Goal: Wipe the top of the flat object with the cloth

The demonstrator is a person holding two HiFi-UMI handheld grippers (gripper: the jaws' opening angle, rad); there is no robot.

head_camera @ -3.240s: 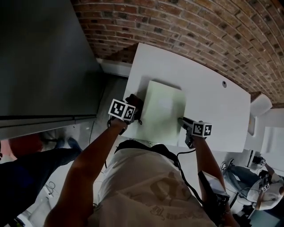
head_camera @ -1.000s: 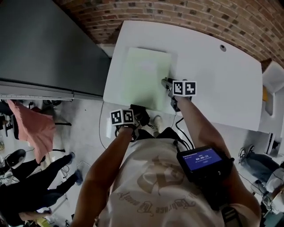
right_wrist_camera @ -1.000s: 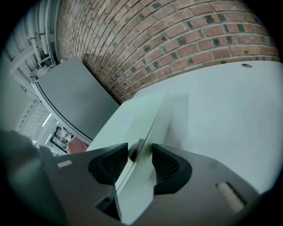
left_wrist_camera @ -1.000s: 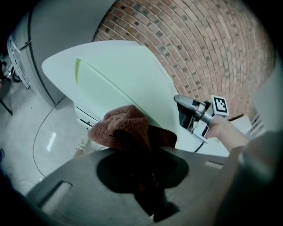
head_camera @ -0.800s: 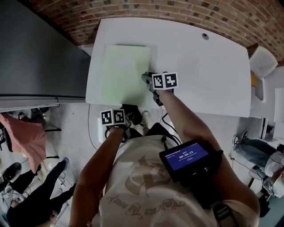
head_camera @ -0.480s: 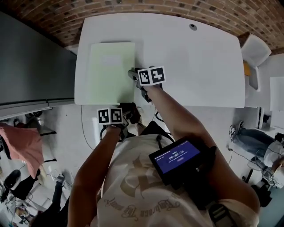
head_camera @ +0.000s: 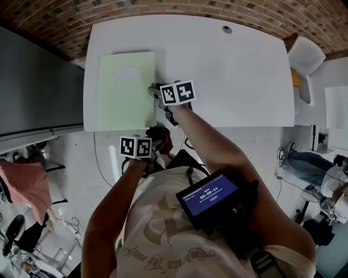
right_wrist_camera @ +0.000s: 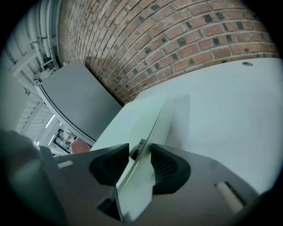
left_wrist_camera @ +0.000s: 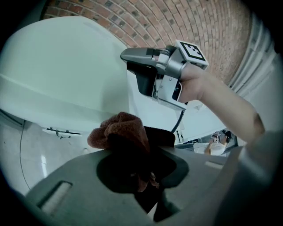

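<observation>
A pale green flat object [head_camera: 126, 89] lies on the left part of the white table [head_camera: 234, 76]. My right gripper [head_camera: 154, 92] stands at its right edge. In the right gripper view the jaws straddle that edge [right_wrist_camera: 148, 132] and are closing, with a little space still showing beside the pads. My left gripper [head_camera: 155, 142] hangs off the table, just in front of its near edge, shut on a bunched brown cloth [head_camera: 163, 134]. That cloth [left_wrist_camera: 120, 132] fills the jaws in the left gripper view, with the right gripper [left_wrist_camera: 146, 73] above it.
A dark grey cabinet [head_camera: 32, 81] stands left of the table and a brick wall [head_camera: 163, 10] runs behind it. The tabletop has a cable hole [head_camera: 227, 29]. A white chair [head_camera: 304, 54] sits at the right; a pink garment [head_camera: 24, 184] hangs at lower left.
My left gripper has come off the table with the cloth and now hangs before the near edge. The right gripper has moved from the object's near corner along its right edge. The head view has shifted.
</observation>
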